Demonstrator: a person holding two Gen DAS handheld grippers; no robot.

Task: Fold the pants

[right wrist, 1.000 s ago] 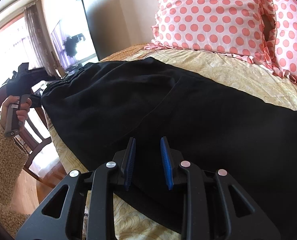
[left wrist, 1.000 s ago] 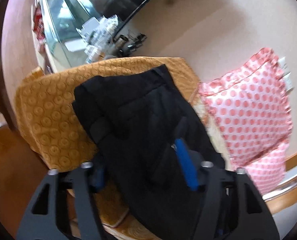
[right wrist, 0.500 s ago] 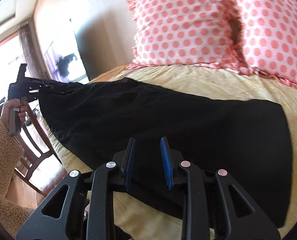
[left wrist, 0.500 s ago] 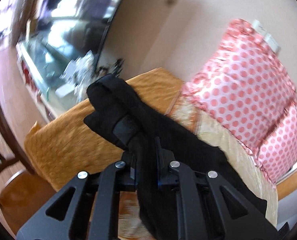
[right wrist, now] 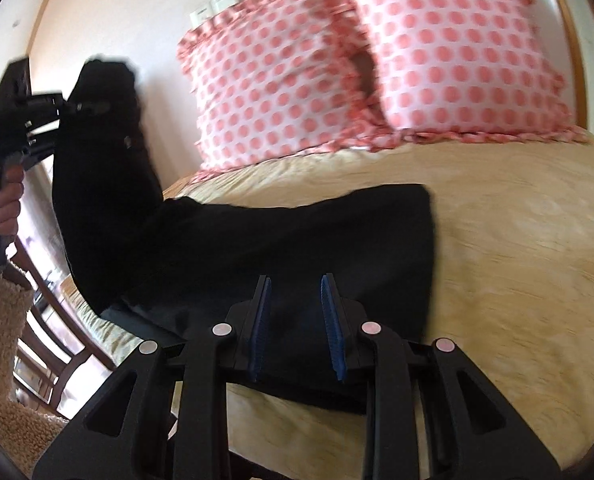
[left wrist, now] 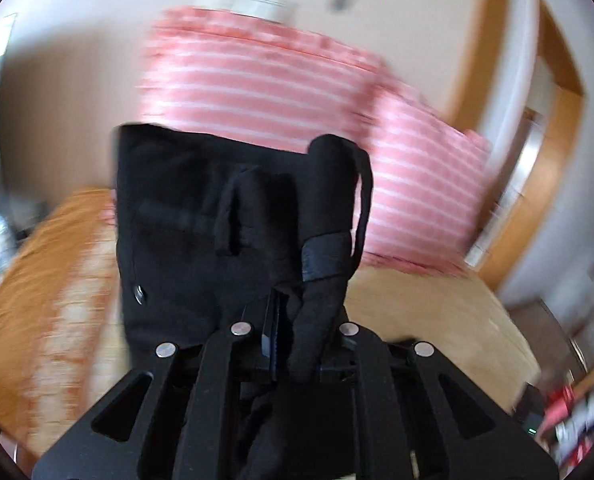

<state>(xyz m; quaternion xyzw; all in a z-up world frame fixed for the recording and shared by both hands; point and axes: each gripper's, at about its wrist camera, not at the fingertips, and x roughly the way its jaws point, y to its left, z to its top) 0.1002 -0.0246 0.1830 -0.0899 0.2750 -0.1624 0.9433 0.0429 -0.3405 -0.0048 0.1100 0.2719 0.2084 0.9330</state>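
The black pants [right wrist: 297, 248] lie across the beige bedspread [right wrist: 517, 260], with the leg end at the right. My left gripper [left wrist: 293, 332] is shut on the waist end of the pants [left wrist: 217, 232] and holds it lifted above the bed; it also shows at the left of the right wrist view [right wrist: 69, 108]. My right gripper [right wrist: 297, 328] is open, with its blue pads over the pants' near edge and nothing between them.
Two pink polka-dot pillows [right wrist: 369, 64] lean at the head of the bed. A wooden chair [right wrist: 45, 320] stands by the bed's left side. A door frame [left wrist: 537, 160] is at the right in the blurred left wrist view.
My left gripper closed on the waist end and raised it high, swinging toward the pillows. The pants' left part now stands up off the bed. My right gripper stayed open.
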